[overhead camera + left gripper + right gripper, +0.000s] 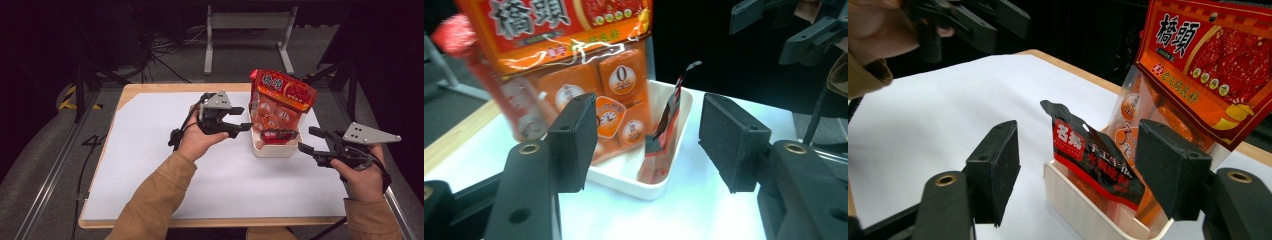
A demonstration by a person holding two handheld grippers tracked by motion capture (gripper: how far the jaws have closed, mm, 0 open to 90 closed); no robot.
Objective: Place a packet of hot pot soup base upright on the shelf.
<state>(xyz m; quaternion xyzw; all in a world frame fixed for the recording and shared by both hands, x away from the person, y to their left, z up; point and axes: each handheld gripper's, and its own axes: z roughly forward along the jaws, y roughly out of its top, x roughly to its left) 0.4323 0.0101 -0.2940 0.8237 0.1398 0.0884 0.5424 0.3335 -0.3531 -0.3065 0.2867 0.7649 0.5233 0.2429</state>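
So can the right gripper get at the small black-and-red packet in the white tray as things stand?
Probably yes. The right gripper is open and empty, pointing at the tray from its right side. The packet leans at the near end, in front of the big orange bag, with nothing between it and the jaws.

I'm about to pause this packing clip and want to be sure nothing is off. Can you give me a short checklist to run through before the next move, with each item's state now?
1. Left gripper free of load: ok, jaws apart, nothing between them.
2. Right gripper free of load: ok, jaws apart and empty, short of the tray.
3. White tray flat on the white sheet: ok.
4. Large orange bag settled in the tray: not ok, it stands tall and leans.
5. Small black and red packet inside the tray: ok, upright at the near end.
6. Bag resting on the tray's bottom: cannot tell.
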